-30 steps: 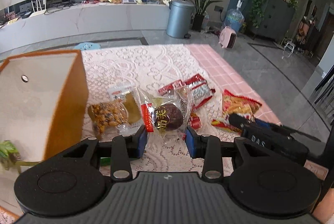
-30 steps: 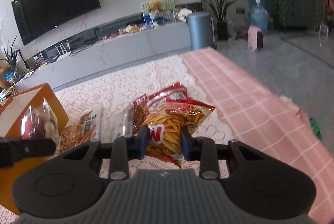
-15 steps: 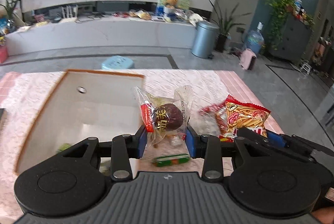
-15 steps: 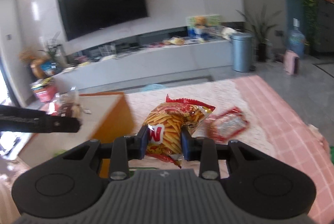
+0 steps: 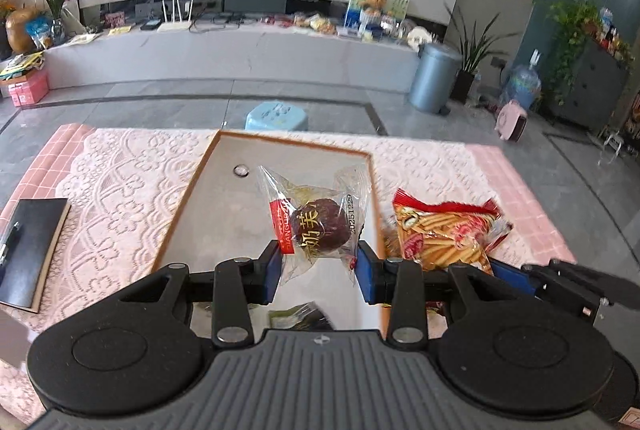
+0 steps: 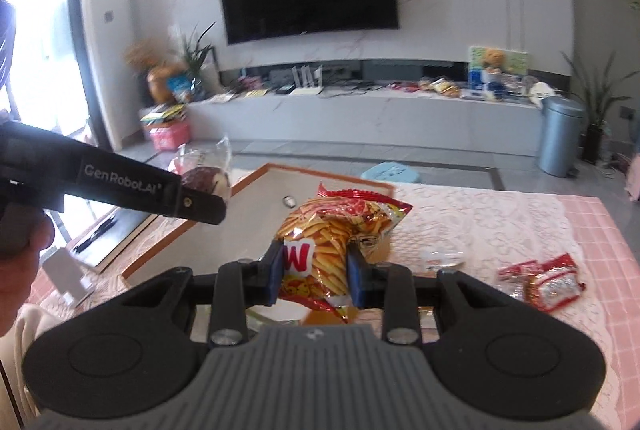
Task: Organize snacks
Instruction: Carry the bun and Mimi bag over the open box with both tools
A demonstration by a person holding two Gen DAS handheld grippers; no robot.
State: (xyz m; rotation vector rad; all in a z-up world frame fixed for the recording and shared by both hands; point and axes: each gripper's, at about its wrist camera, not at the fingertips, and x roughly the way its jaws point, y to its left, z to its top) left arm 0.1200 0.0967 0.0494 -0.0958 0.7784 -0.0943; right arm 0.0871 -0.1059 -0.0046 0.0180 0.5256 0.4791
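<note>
One box (image 5: 224,197), orange-edged with a pale inside, fills frame centre; a dark packet (image 5: 300,316) lies at its lower edge. Above it, the right gripper (image 6: 316,272) pinches the chips (image 6: 340,226), and the left gripper (image 5: 318,270) pinches the wrapped bun (image 5: 318,226).
</note>
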